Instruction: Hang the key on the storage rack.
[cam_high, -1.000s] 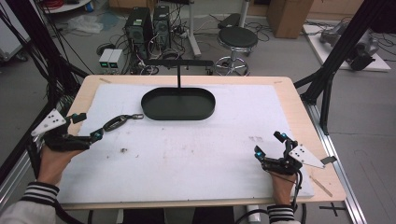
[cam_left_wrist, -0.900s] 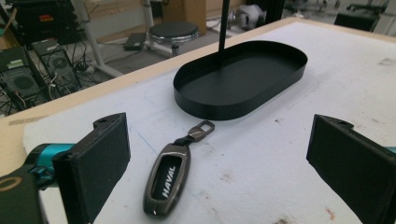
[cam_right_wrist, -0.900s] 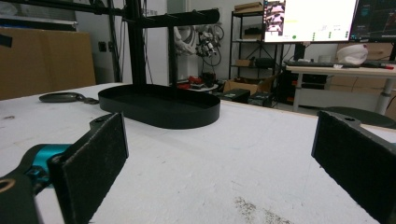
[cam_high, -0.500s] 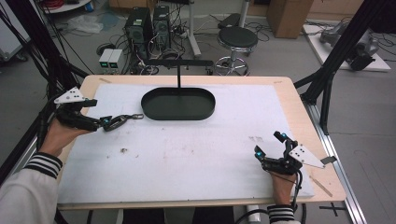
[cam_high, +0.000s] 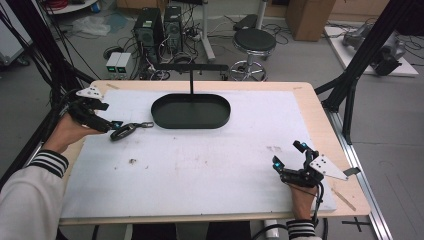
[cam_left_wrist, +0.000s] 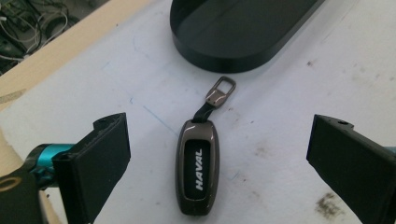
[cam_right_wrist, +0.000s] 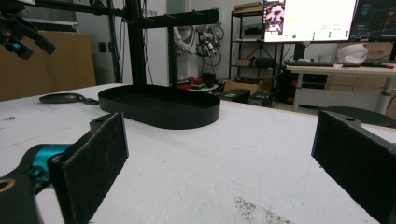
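The left gripper (cam_left_wrist: 219, 154) has its two black jaws spread wide apart, one on either side of a brown car key fob (cam_left_wrist: 197, 171) marked HAVAL, and neither jaw touches it. The fob lies flat on the white table mat (cam_left_wrist: 303, 116) with its short strap and metal ring (cam_left_wrist: 221, 91) pointing toward the black oval tray (cam_left_wrist: 243, 32), which sits just beyond the ring without touching it. Straddling the fob along its narrow sides looks like the setup for a pinch across its width, the firmest way to take a slim, smooth case. In the high view the left gripper (cam_high: 112, 125) hovers at the fob (cam_high: 124, 131) near the left edge of the mat, just left of the tray (cam_high: 190, 111), and the hand (cam_high: 70, 131) behind it reaches in from the table's side. A post with a black crossbar (cam_high: 191, 66) rises from the tray's far rim, likely a hanger for things with a loop. The right gripper (cam_high: 288, 156) rests near the front right corner of the mat, well apart from the fob and tray; its jaws also stand open with nothing between them, and it seems parked out of the way while the left does the work. From its own view the tray (cam_right_wrist: 159, 105) lies ahead across bare mat.
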